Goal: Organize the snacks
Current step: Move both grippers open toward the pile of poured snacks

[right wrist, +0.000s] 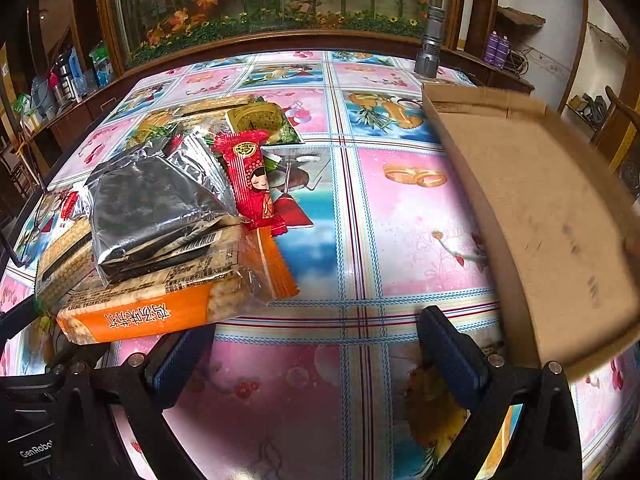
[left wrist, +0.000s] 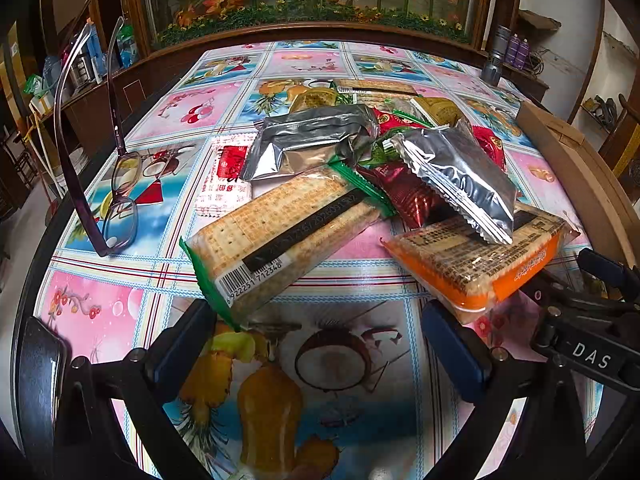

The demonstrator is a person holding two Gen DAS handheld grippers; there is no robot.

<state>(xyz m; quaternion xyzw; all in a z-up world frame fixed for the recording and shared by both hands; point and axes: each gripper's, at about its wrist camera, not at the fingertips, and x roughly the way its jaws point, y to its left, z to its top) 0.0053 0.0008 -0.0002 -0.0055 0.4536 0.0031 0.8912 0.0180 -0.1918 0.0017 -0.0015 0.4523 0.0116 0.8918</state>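
Snack pile [left wrist: 360, 168] heaped mid-worktop [right wrist: 400, 240], cardboard tray [right wrist: 540, 208] at right; both grippers, left gripper [left wrist: 320, 344] & right gripper [right wrist: 316, 360], spread, empty: take top foil pack [left wrist: 460, 176] first, w/ orange cracker pack [right wrist: 160, 300] after.

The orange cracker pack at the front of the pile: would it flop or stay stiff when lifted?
The orange cracker pack probably stays stiff, since stacked crackers show through its clear wrap. Its glossy film may be slippery. The silver pouch resting on it would likely slide off, and hard squeezing could crack the crackers.
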